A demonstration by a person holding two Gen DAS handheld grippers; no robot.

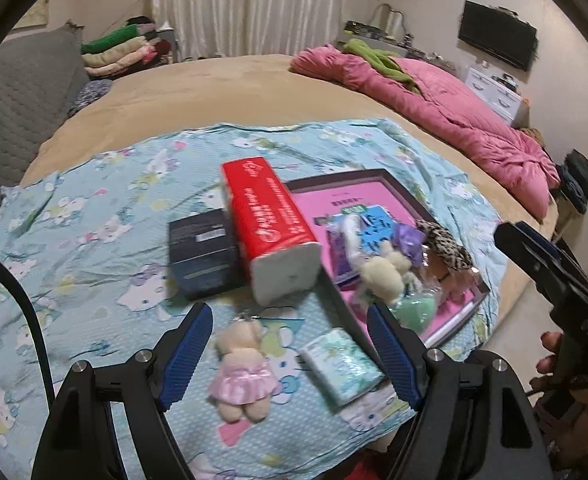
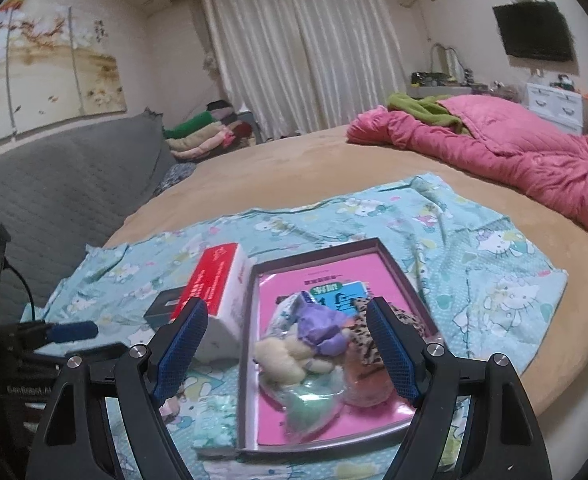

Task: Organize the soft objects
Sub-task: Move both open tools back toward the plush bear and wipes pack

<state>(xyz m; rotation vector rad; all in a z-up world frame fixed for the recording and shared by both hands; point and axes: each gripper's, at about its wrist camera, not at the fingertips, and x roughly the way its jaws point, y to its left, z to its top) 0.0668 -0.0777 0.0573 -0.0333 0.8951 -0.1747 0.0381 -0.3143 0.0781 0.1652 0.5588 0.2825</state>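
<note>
left gripper (image 1: 290, 356) jaws wide apart, nothing held; below it on the cartoon-print sheet (image 1: 94, 216) lie a small plush bear in a pink dress (image 1: 240, 372) and a pale green tissue packet (image 1: 339, 366), neither touched. right gripper (image 2: 286, 350) also wide apart and empty, over the tray (image 2: 250, 360), which holds a cream plush (image 2: 282, 360), purple and leopard-print soft bits. red tissue pack (image 1: 270, 220) leans on a dark box (image 1: 200, 252) beside the tray. farther back, a pink quilt (image 1: 453, 104) on the bed
</note>
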